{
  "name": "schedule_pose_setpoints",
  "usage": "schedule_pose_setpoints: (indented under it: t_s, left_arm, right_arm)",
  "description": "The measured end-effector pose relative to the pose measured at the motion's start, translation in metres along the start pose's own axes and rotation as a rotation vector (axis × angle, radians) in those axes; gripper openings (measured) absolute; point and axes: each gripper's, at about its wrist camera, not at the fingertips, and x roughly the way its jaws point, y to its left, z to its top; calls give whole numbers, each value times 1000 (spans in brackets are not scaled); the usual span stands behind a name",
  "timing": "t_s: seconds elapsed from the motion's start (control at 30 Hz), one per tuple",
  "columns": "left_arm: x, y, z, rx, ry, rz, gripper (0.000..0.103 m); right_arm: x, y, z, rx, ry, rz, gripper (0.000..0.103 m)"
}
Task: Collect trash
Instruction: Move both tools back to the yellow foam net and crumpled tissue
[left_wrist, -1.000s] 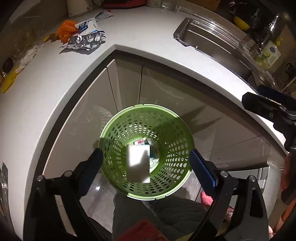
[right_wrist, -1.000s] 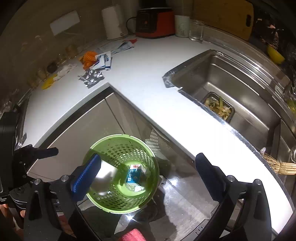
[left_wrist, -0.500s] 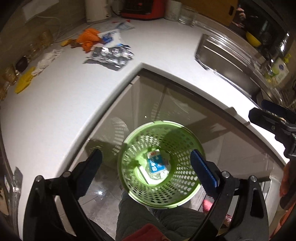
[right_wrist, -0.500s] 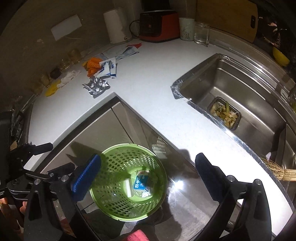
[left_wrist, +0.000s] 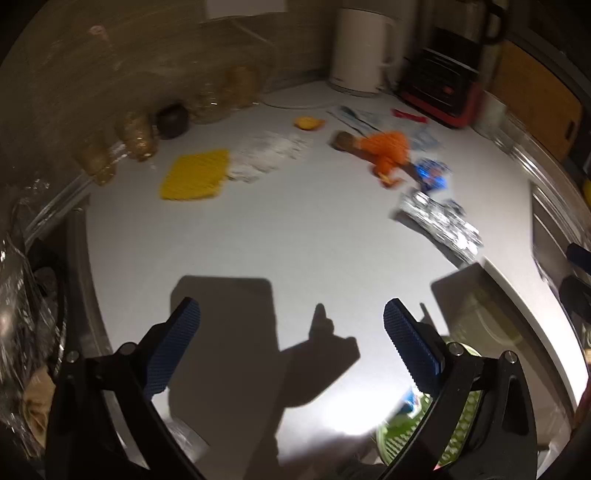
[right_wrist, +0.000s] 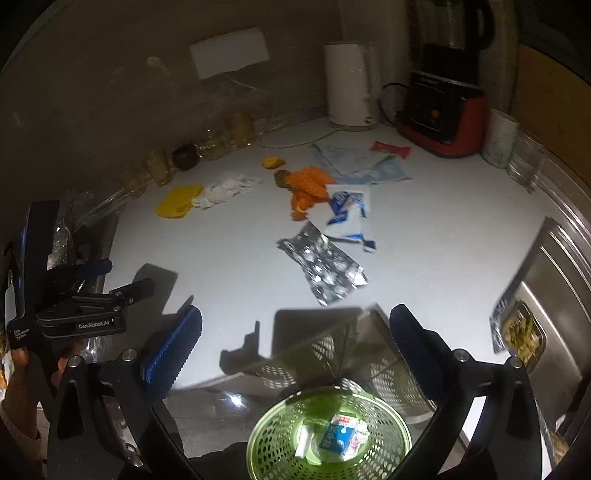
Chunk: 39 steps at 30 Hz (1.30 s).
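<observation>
A green perforated bin (right_wrist: 328, 432) stands on the floor below the counter corner, holding a blue-and-white carton (right_wrist: 338, 439) and white scraps; its rim shows in the left wrist view (left_wrist: 458, 417). On the white counter (right_wrist: 229, 266) lie a silver foil blister pack (right_wrist: 325, 267) (left_wrist: 439, 221), a blue-and-white wrapper (right_wrist: 349, 214) (left_wrist: 432, 173), orange peel (right_wrist: 306, 188) (left_wrist: 388, 151), a red packet (right_wrist: 389, 148) and crumpled white tissue (right_wrist: 227, 190) (left_wrist: 266, 157). My left gripper (left_wrist: 291, 339) is open and empty over the counter; it also shows in the right wrist view (right_wrist: 99, 280). My right gripper (right_wrist: 295, 343) is open and empty above the bin.
A yellow mat (left_wrist: 195, 179), jars (left_wrist: 133, 134), a white kettle (right_wrist: 351, 85) and a red-based appliance (right_wrist: 443, 114) line the back wall. A steel sink (right_wrist: 546, 295) with a strainer of scraps (right_wrist: 522, 332) is at right. A cup (right_wrist: 500, 138) and glass (right_wrist: 524, 166) stand nearby.
Both grippers have lifted and tilted away from the bin toward the counter. The left one now looks across the countertop, with the bin only at its lower right edge.
</observation>
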Motion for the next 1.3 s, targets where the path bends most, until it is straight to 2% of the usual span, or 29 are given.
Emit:
schedule_pose_setpoints:
  t_s: [0.1, 0.27, 0.57, 0.87, 1.3]
  left_arm:
    - [19, 31, 24, -38, -13, 36, 95]
    - [62, 65, 63, -102, -14, 44, 95]
    - [131, 100, 101, -131, 29, 50, 95]
    - [161, 109, 111, -119, 61, 35, 95]
    - [172, 115, 117, -98, 74, 14, 95]
  right_arm:
    - [36, 25, 36, -62, 21, 26, 101]
    - [114, 64, 96, -133, 73, 67, 101]
    - [218, 99, 163, -171, 127, 95, 101]
    - [255, 100, 185, -161, 154, 89, 101]
    - [280, 101, 189, -174, 205, 103, 101]
